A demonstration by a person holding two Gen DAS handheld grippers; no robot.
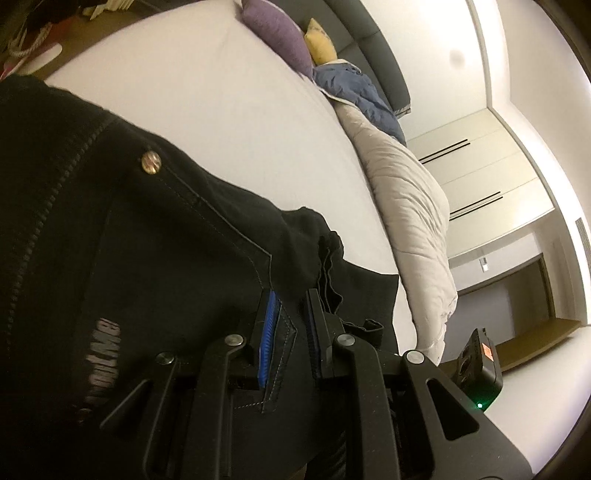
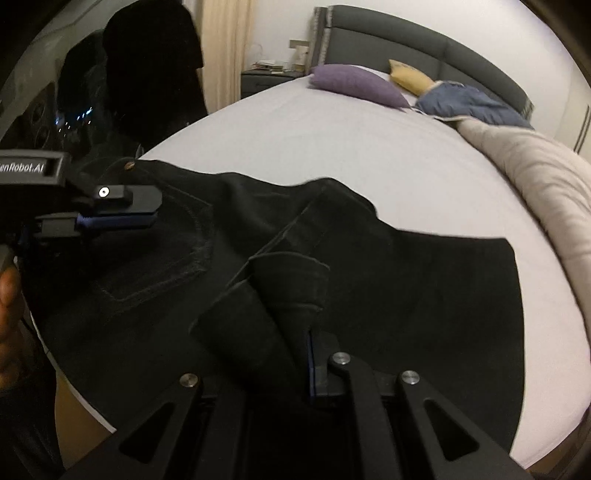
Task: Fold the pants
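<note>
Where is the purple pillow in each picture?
Left wrist view: the purple pillow is at the top, just left of the yellow pillow.
Right wrist view: the purple pillow is upper middle, by the headboard.
Shared landmark: the blue blanket beside them.

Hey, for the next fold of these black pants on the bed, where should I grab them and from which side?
Likely the leg hems, which the right tool already pinches in a bunched cuff, approaching from the near edge of the bed. The left tool clamps the waist end near the pocket. The pants lie flat between, so lifting both ends looks workable.
</note>
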